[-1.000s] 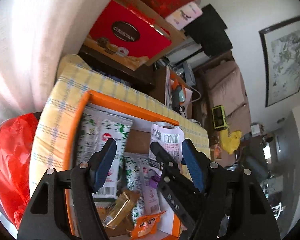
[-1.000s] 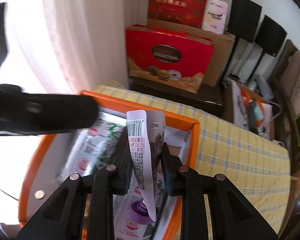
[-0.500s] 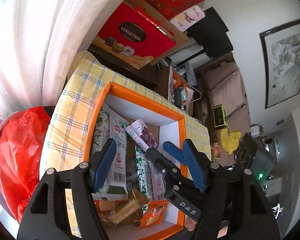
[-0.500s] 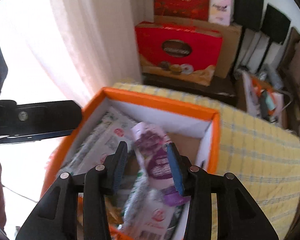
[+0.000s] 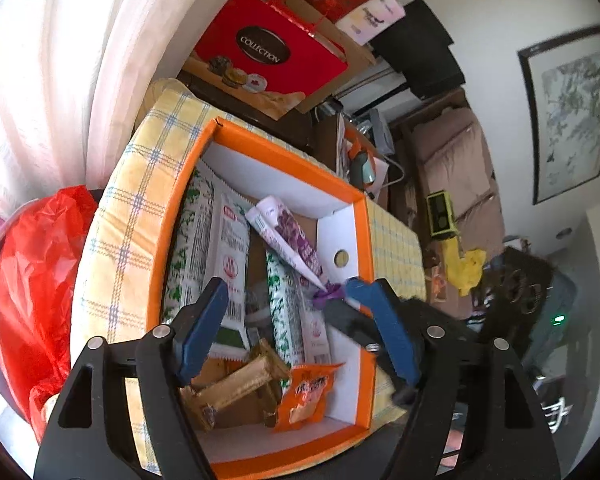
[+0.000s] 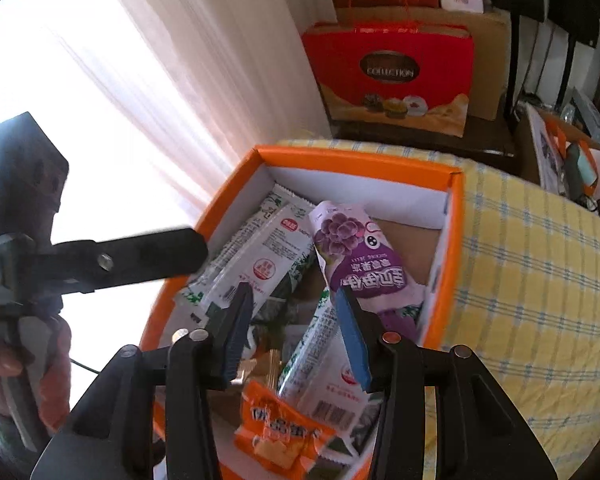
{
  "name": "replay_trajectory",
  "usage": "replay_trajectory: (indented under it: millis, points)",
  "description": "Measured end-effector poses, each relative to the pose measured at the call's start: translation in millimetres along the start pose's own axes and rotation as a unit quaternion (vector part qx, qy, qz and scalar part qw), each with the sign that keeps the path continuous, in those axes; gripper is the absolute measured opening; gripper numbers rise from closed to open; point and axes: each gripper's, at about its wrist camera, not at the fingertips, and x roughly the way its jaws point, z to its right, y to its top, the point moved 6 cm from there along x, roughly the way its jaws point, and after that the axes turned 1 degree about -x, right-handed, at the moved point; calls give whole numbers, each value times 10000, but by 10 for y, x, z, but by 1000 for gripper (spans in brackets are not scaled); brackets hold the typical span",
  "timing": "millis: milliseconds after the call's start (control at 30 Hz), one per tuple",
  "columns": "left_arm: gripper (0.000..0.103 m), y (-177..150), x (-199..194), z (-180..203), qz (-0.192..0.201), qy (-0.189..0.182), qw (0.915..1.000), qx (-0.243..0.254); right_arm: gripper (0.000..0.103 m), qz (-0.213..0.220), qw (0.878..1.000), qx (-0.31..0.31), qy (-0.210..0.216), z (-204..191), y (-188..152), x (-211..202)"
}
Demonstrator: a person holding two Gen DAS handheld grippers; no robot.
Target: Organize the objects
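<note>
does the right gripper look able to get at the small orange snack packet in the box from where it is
Probably yes. The right gripper is open and hangs just above the orange packet, which lies on top of the other snacks near the orange box's near wall, with nothing covering it.

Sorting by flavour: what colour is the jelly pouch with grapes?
Purple jelly pouch; clearest in right wrist view.

Red gift box [image 6: 392, 74] reads "COLLECTION" — purple pouch [image 6: 360, 256], "SUCKING JELLY".
</note>
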Motion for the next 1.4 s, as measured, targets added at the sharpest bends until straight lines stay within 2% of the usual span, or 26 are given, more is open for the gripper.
replay_trajectory:
  millis: [200, 467, 533, 600, 767, 867, 933, 1100, 1267, 1400]
  points:
    - [78, -160, -62, 150, 42, 256, 9992, 310, 58, 231, 9991, -103, -336, 60, -110, -257]
    - [84, -380, -120, 330, 54, 499, 9967, 634, 77, 461, 9973, 86, -562, 265, -288, -524]
    - [92, -442, -132, 374, 65, 575, 9957, 725, 81, 496, 9967, 125, -638, 323, -331, -588]
    - [95, -503, -156, 410, 125, 633, 9946, 815, 83, 544, 9956, 199, -738, 386, -384, -667]
    - [96, -649, -204, 486, 309, 966, 9888, 1098, 93, 700, 9912, 314, -1082, 531, -530, -870]
    - [102, -765, -199, 548, 337, 1155, 9839, 1321, 98, 815, 9889, 298, -1210, 563, -605, -1007]
    - [102, -841, -195, 590, 376, 1242, 9809, 1447, 102, 871, 9879, 304, -1250, 569, -659, -1089]
    - [103, -1025, -201, 694, 445, 1409, 9749, 1667, 102, 941, 9841, 334, -1466, 627, -788, -1257]
    - [103, -1132, -276, 796, 725, 1490, 9687, 1850, 103, 1085, 9767, 365, -1815, 689, -919, -1402]
    - [103, -1200, -347, 833, 945, 1605, 9641, 1893, 103, 1043, 9776, 421, -1777, 697, -1016, -1452]
